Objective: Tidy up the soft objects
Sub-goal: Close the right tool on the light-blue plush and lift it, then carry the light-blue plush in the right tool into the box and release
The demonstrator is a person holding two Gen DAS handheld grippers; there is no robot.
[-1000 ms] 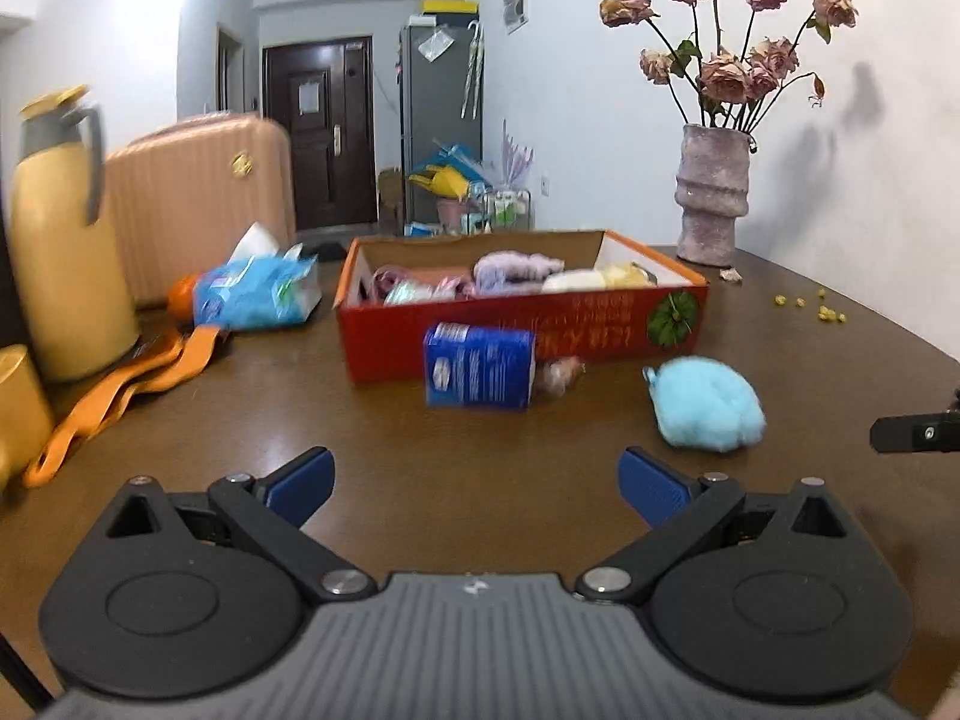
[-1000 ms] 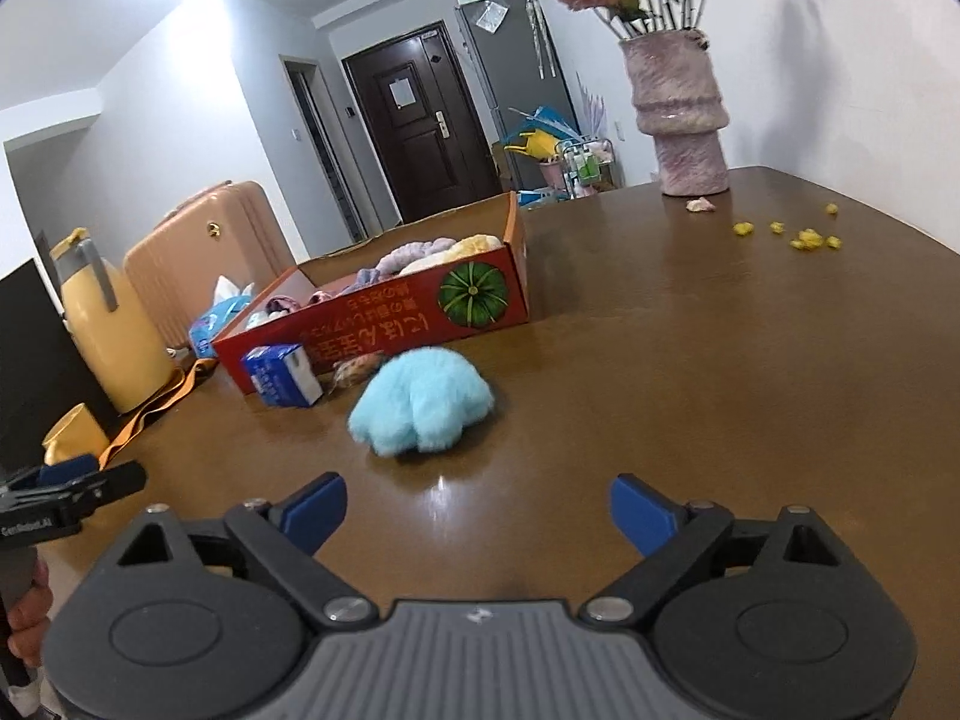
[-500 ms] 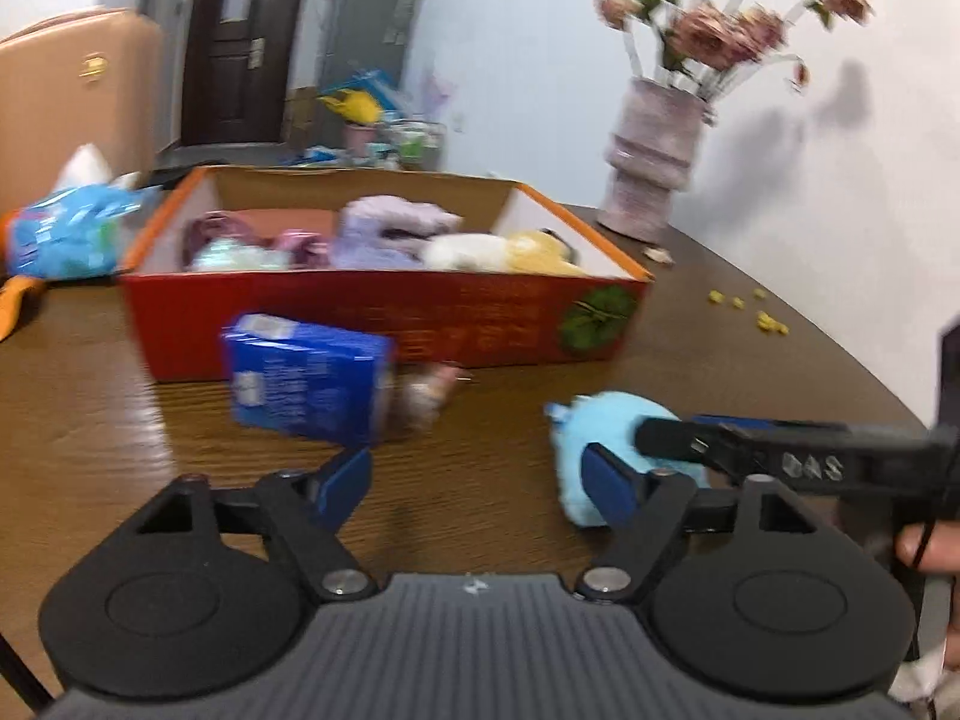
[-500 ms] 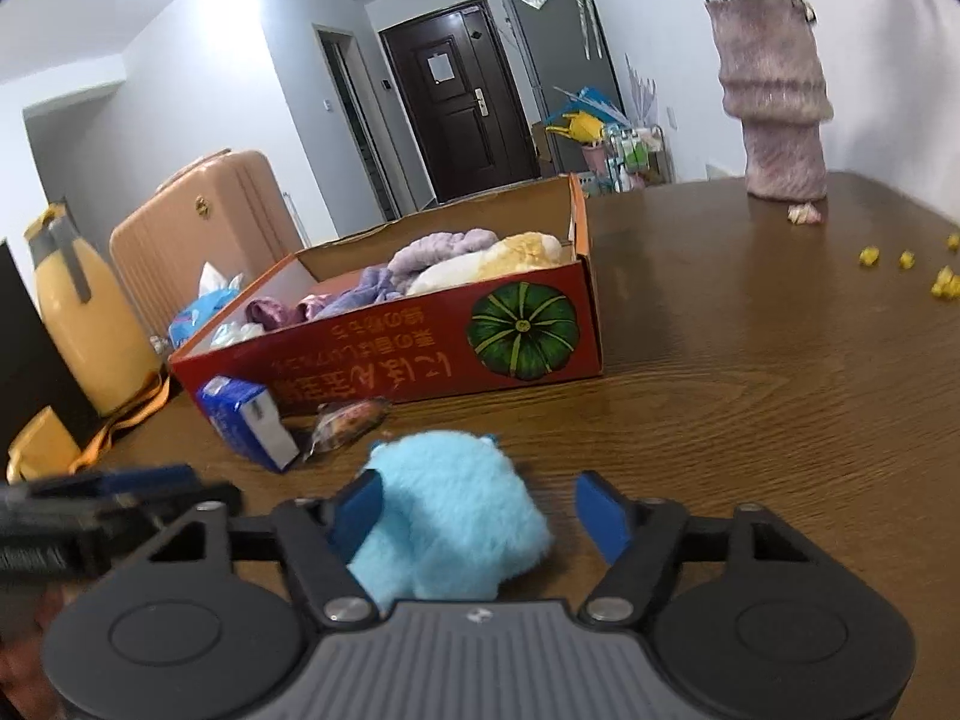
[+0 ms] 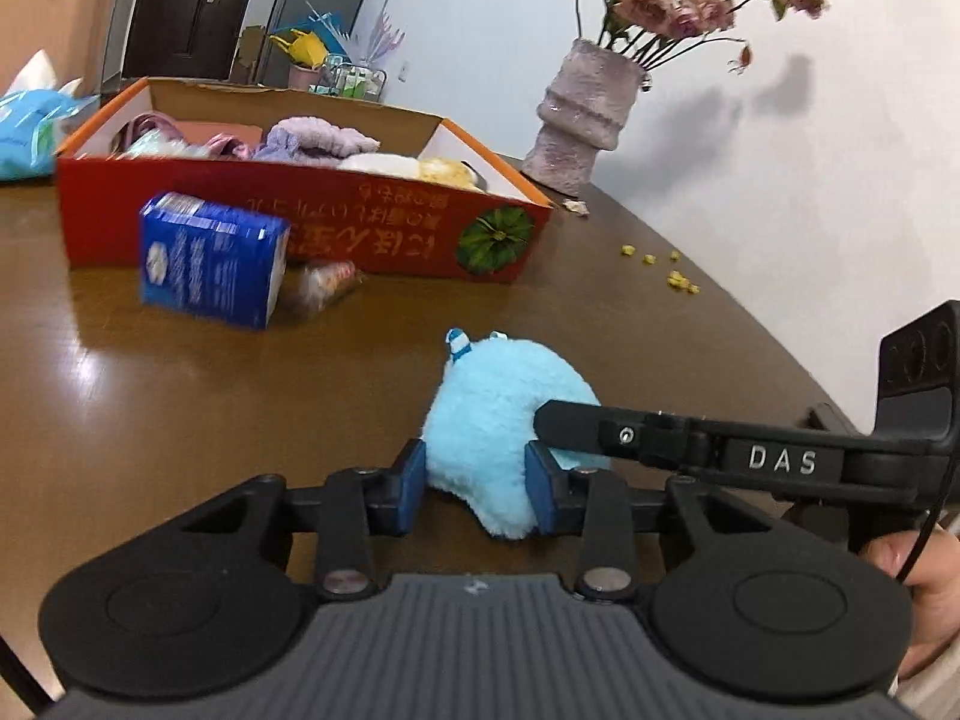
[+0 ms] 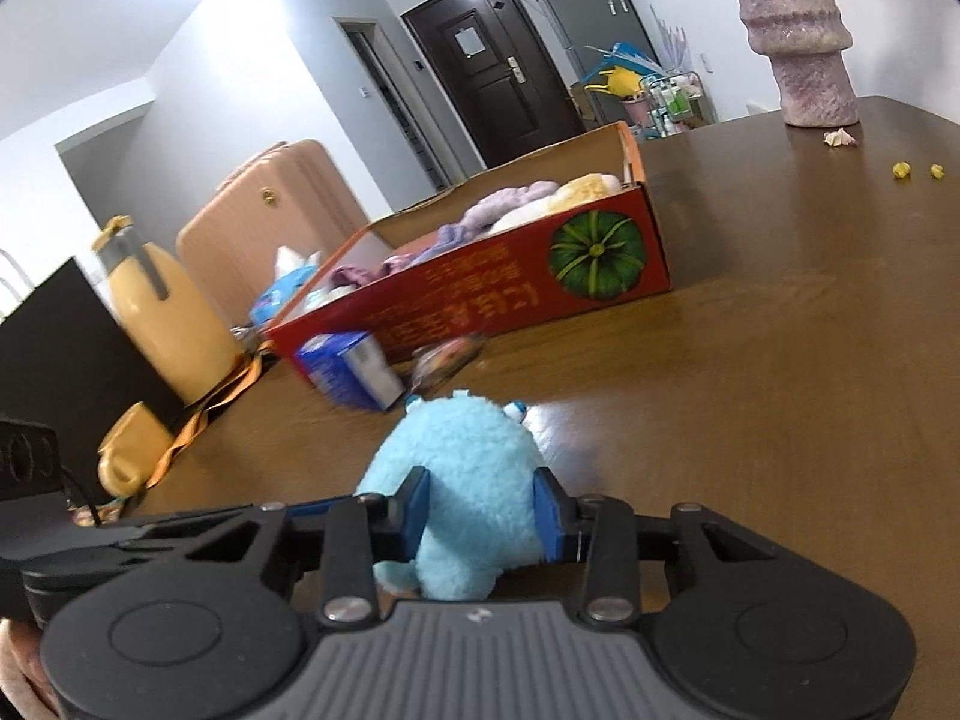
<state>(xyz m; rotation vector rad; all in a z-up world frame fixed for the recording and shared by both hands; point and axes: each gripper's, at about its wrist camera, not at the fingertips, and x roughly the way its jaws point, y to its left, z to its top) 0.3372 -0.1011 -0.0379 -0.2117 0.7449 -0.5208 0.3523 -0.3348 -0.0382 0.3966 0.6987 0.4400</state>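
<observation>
A fluffy light-blue plush toy (image 5: 498, 408) (image 6: 462, 456) lies on the brown table in front of a red cardboard box (image 5: 300, 222) (image 6: 510, 294). My left gripper (image 5: 477, 483) has the toy's near end between its blue pads; its jaws are closing and the pads press into the fur. My right gripper (image 6: 480, 510) grips the same toy from the other side, jaws closing too, pads sunk in the fluff. One of its black fingers (image 5: 600, 429) crosses the left wrist view. The box holds purple cloth (image 5: 312, 141) and other soft things.
A blue carton (image 5: 210, 258) and a small wrapper (image 5: 324, 282) lie against the box front. A pink vase (image 5: 576, 120) with dried roses stands behind, yellow crumbs (image 5: 678, 279) nearby. At the left stand a yellow thermos (image 6: 162, 324), an orange strap (image 6: 198, 420) and a suitcase (image 6: 258, 210).
Both grippers came forward and down to the blue plush toy, and their wide jaws narrowed around it. The left view swung right, away from the thermos.
</observation>
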